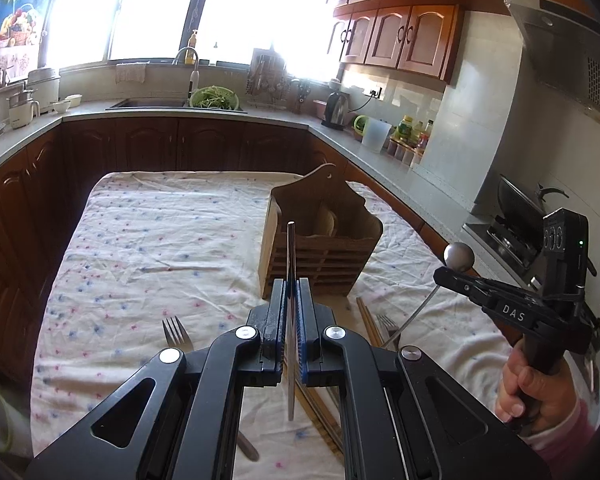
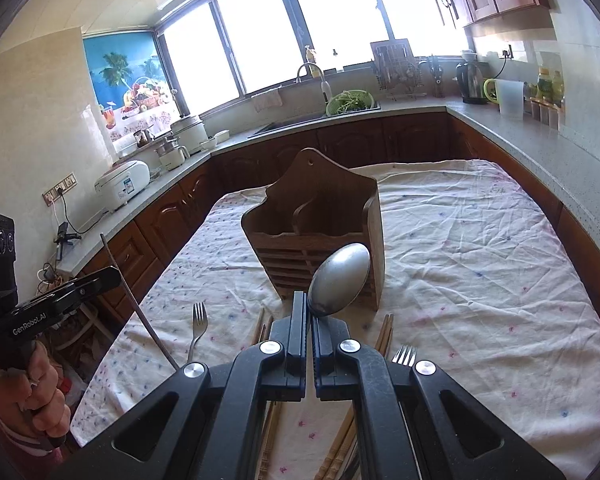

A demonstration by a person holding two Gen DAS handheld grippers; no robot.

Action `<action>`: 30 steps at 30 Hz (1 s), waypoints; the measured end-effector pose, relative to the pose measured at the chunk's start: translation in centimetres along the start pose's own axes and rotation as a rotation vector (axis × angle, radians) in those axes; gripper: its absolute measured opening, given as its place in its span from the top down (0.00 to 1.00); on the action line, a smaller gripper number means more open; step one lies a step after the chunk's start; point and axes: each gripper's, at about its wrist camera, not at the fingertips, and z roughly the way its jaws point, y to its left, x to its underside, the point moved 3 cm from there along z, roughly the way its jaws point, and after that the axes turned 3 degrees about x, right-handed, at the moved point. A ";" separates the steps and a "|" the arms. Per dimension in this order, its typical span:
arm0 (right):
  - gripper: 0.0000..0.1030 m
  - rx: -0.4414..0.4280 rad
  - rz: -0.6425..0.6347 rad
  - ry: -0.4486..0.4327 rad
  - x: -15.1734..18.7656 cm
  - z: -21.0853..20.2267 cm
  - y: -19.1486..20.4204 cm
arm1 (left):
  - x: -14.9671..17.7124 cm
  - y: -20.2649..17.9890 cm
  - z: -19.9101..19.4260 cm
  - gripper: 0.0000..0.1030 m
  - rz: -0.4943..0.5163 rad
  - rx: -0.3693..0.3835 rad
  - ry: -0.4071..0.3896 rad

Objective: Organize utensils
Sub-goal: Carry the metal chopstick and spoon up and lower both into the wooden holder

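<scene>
My left gripper (image 1: 291, 286) is shut on a thin flat metal utensil (image 1: 291, 240), seen edge-on and standing upright between the pads. In the right wrist view, that left gripper (image 2: 114, 274) holds it as a slanted thin rod (image 2: 140, 312). My right gripper (image 2: 312, 308) is shut on the neck of a metal spoon (image 2: 338, 284), bowl up. The left wrist view shows the right gripper (image 1: 440, 274) with the spoon (image 1: 459, 257) at the right. Both hang above the table, just in front of the wooden utensil holder (image 1: 320, 240) (image 2: 312, 216).
Forks (image 2: 198, 320) (image 2: 405, 354) and several wooden chopsticks (image 2: 386, 332) (image 1: 366, 320) lie on the flowered tablecloth (image 1: 160, 240) near the holder. Dark cabinets and grey counters ring the table, with a sink (image 1: 152, 103), kettle (image 1: 336, 110) and stove (image 1: 512, 236).
</scene>
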 end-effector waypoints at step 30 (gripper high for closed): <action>0.98 0.090 -0.022 -0.181 -12.9 3.8 -3.1 | -14.4 -0.8 4.0 0.97 0.048 0.010 -0.267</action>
